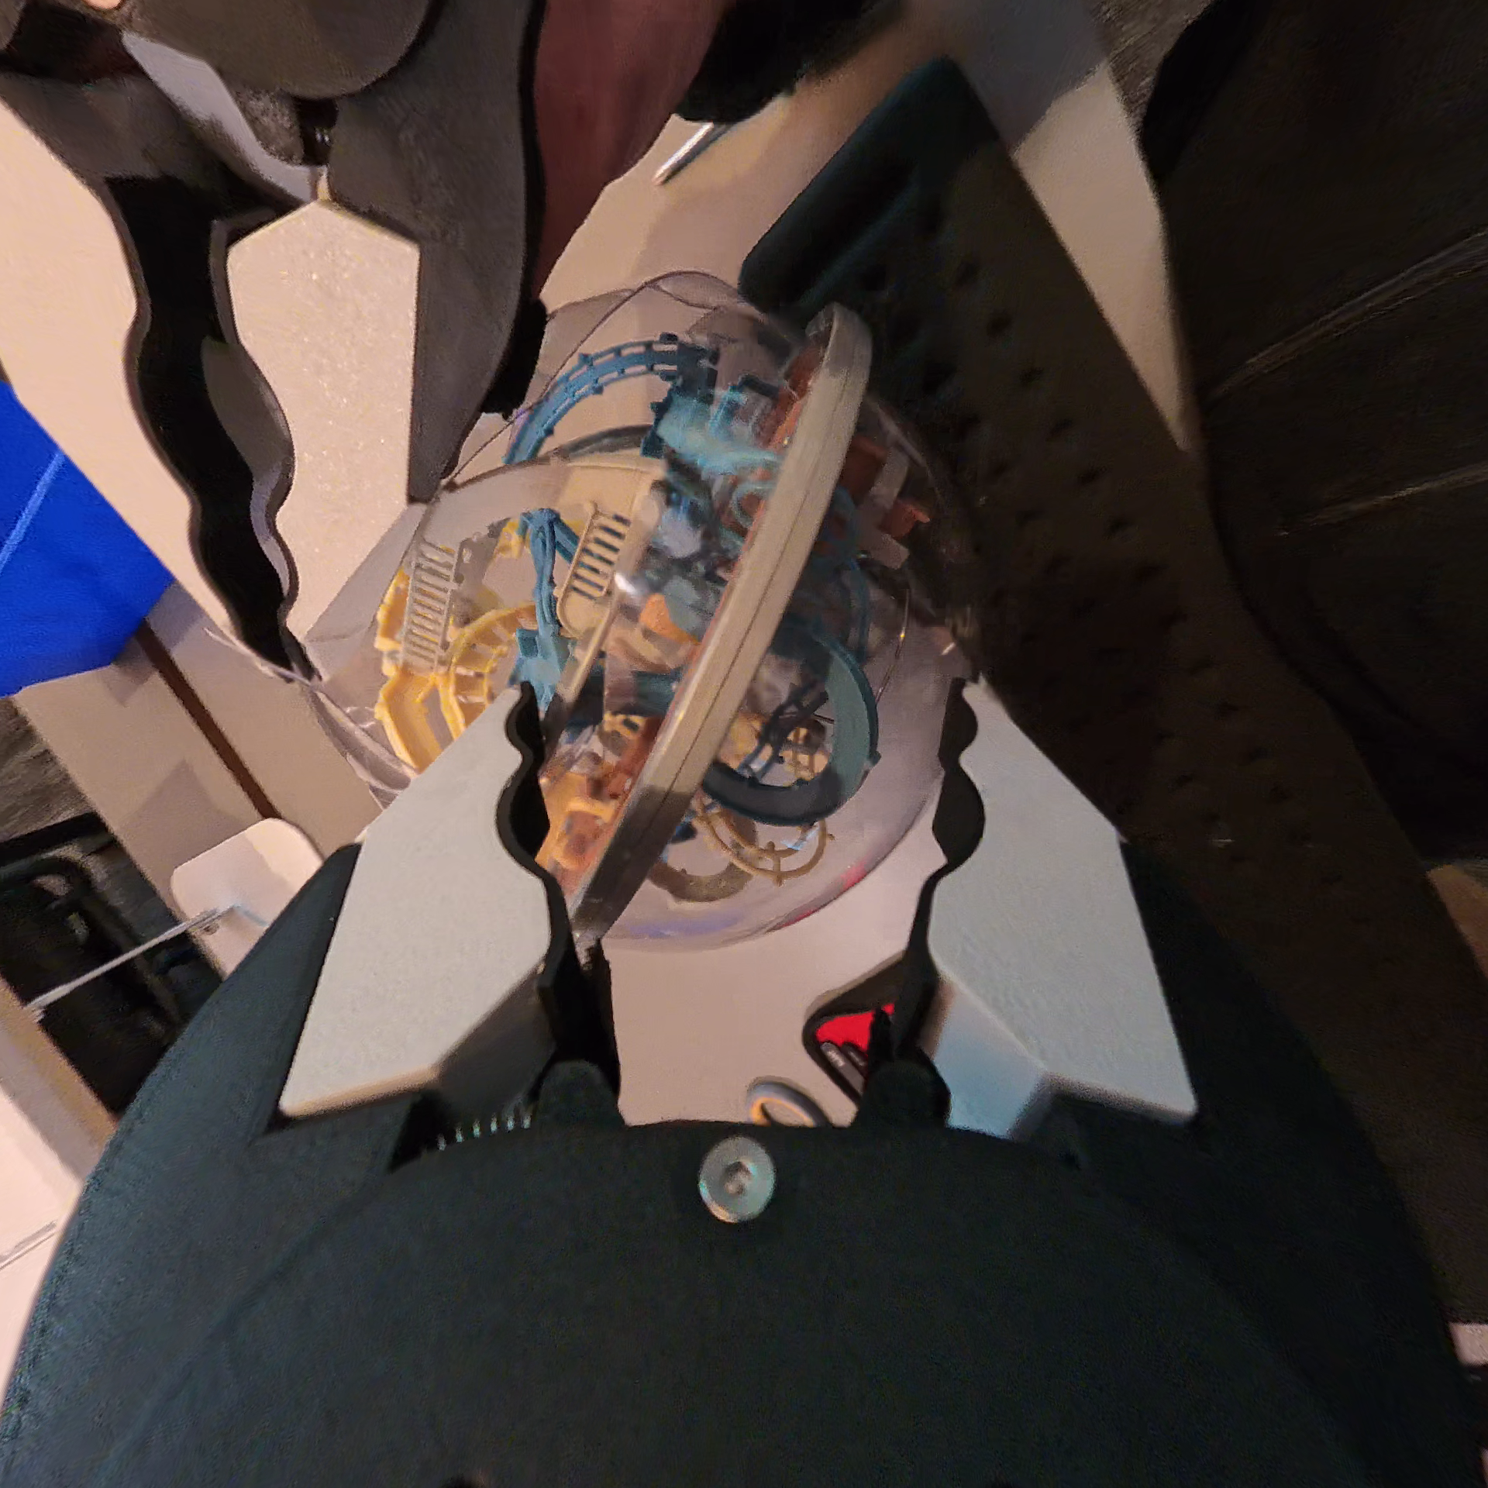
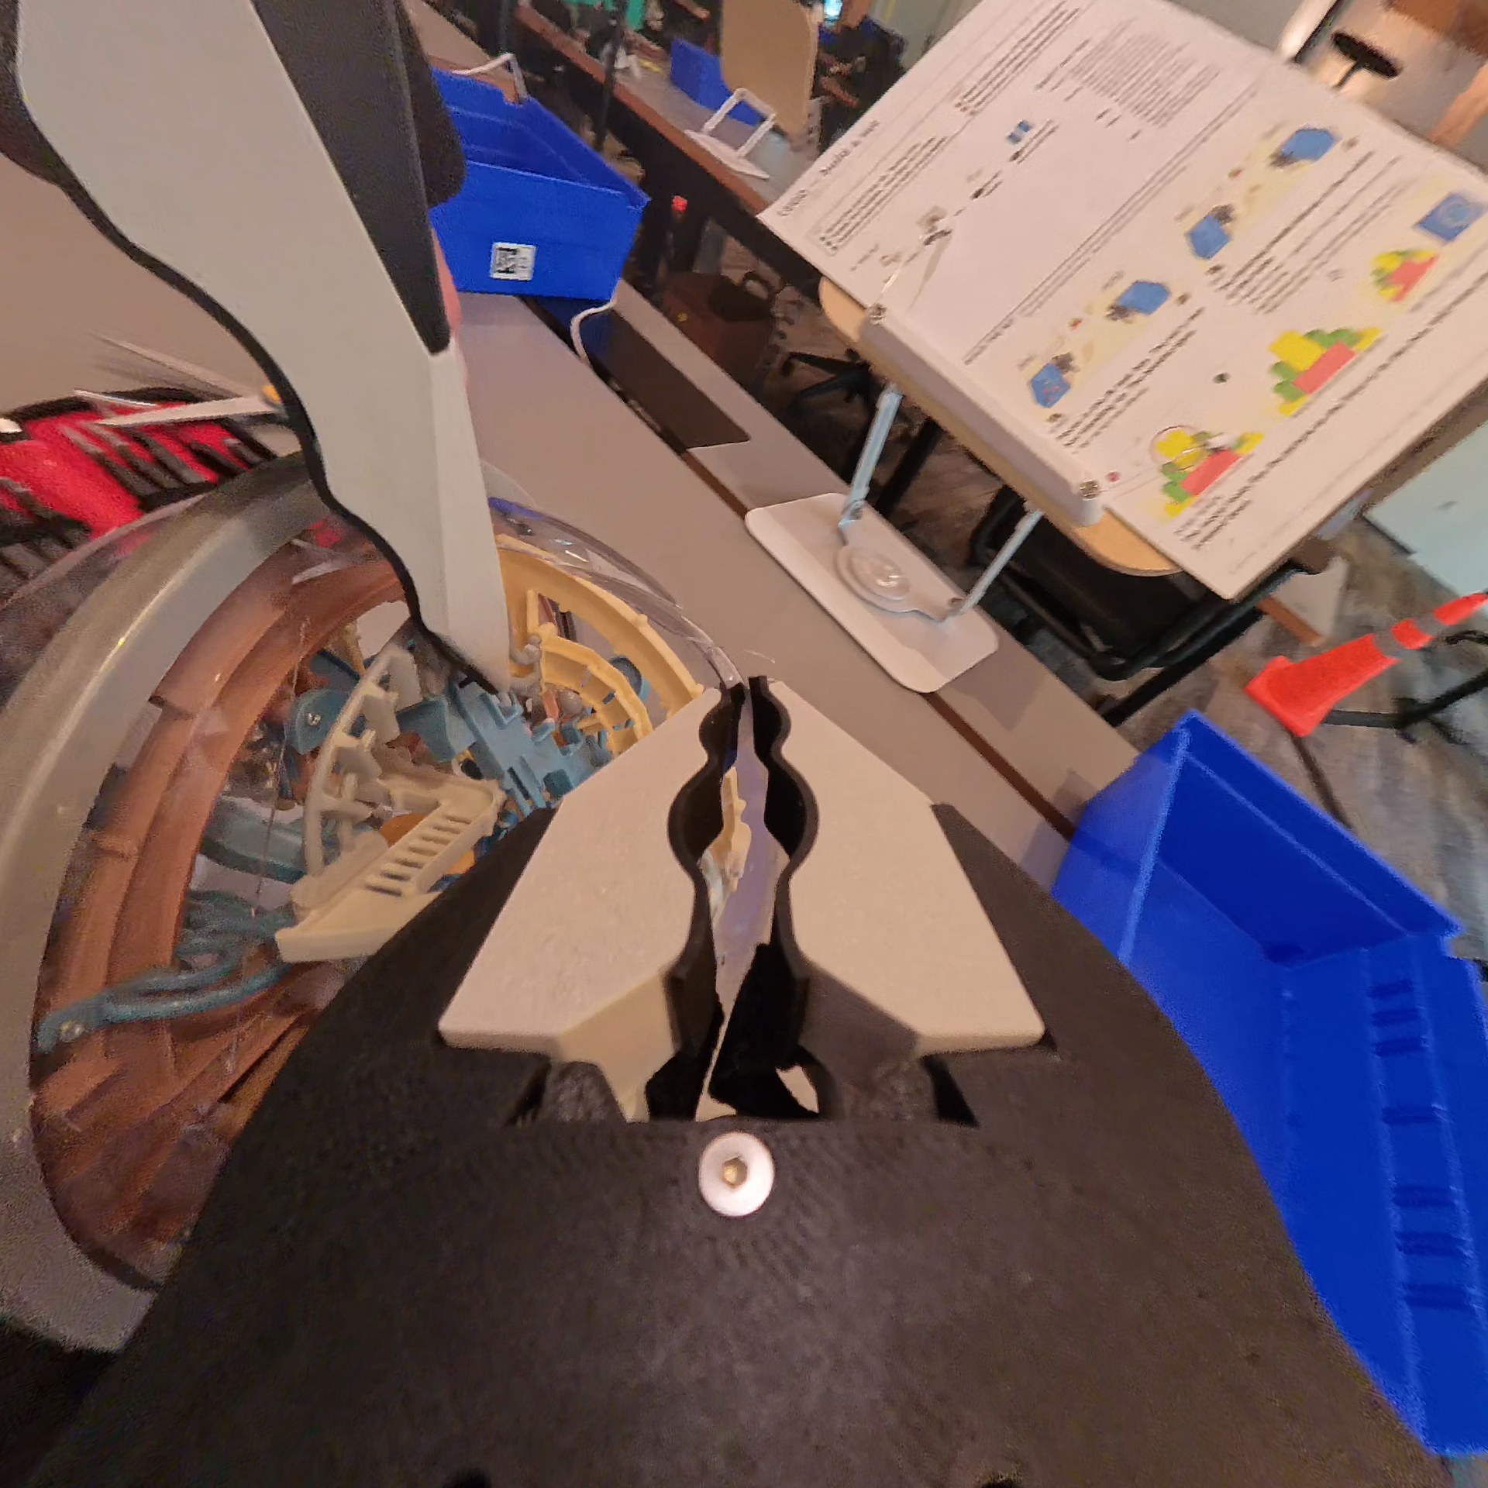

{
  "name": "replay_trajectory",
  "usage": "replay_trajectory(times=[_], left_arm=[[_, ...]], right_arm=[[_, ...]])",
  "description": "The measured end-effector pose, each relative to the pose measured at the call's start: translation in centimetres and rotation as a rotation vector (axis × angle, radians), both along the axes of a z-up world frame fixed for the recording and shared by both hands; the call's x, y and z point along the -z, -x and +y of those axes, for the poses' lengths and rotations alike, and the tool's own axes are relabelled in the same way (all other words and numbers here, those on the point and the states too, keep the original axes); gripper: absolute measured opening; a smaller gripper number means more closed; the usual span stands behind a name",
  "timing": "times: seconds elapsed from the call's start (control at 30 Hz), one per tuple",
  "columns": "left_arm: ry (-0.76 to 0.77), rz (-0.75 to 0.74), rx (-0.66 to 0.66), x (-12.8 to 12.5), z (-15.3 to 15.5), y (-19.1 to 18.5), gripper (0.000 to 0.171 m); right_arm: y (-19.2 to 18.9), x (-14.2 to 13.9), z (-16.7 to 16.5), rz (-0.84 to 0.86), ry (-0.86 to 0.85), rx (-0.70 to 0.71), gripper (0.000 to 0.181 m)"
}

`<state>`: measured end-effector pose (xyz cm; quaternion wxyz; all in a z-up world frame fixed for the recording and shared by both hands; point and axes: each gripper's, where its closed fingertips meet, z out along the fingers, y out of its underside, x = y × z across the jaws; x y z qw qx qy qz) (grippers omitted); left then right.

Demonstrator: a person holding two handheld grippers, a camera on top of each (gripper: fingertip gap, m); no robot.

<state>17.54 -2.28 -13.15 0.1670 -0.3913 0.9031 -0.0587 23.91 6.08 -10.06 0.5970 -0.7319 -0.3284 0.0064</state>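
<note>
A clear plastic maze ball (image 1: pixel 668 580) with blue, yellow and brown tracks and a grey seam ring sits between the wide-spread fingers of my left gripper (image 1: pixel 741 708), which is shut on it. It also fills the left of the right wrist view (image 2: pixel 241 765), where a left finger (image 2: pixel 338 338) lies across its face. My right gripper (image 2: pixel 749 692) is shut on the thin clear shell edge (image 2: pixel 729 813) of the ball. In the left wrist view my right gripper (image 1: pixel 354 564) comes in from the upper left and pinches the shell's rim.
A grey table (image 2: pixel 644 483) lies below. A blue bin (image 2: pixel 1288 1006) is at the right, another (image 2: pixel 531 185) farther back. A stand holding a printed sheet (image 2: pixel 1127 282) is at the upper right, an orange cone (image 2: pixel 1328 668) on the floor. A red tool case (image 2: pixel 72 475) and a black perforated surface (image 1: pixel 1087 483) are close.
</note>
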Motion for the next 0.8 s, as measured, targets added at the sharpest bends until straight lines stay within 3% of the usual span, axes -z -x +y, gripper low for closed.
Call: replay_trajectory(times=[0.2, 0.53, 0.63, 0.8], left_arm=[[-0.172, -0.096, -0.005, 1.8, 2.1, -1.7, 0.094], [-0.279, -0.118, 0.04, 3.3, 2.7, -2.6, 0.09], [-0.335, -0.12, 0.054, 3.5, 3.4, -2.6, 0.089], [-0.328, -0.135, 0.066, 3.5, 3.1, -3.0, 0.088]], right_arm=[[-1.2, -0.5, 0.9, -0.036, -0.149, 0.094, 0.002], [-0.1, -0.8, 0.0, -0.192, -0.163, -0.047, 0.014], [0.2, -1.0, 0.3, -0.31, -0.208, -0.039, 0.014], [1.5, -1.1, 0.6, -0.393, -0.239, -0.095, 0.016]])
